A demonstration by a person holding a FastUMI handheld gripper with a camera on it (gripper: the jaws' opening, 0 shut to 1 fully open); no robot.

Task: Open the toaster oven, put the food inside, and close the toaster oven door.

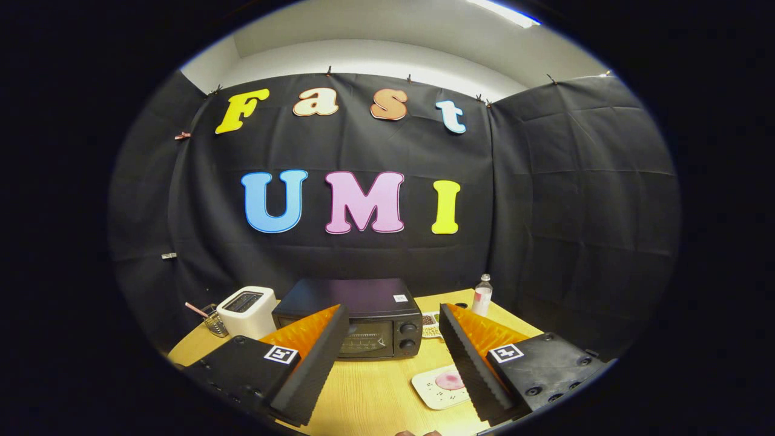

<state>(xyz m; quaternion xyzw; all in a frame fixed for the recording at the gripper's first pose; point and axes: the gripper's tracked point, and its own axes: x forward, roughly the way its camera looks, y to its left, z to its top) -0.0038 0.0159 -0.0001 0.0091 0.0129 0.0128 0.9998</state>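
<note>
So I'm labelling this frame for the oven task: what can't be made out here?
- Toaster oven: left of its door hidden by the left finger of the open tongs.
- Pink food on the plate: partly behind the right finger; kind unclear.
- Small dish beside the oven: contents too small.

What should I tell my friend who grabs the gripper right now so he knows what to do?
Gripper: open, fingers spread wide, holding nothing, above the wooden table.
Toaster oven: black, straight ahead beyond the fingers, door shut.
Food: a pink piece on a white plate, on the table between the fingers, close to the right one.
White toaster stands left of the oven, a bottle to its right.
Done: nothing yet.
Left: open the door, put the food inside, close the door.
</note>
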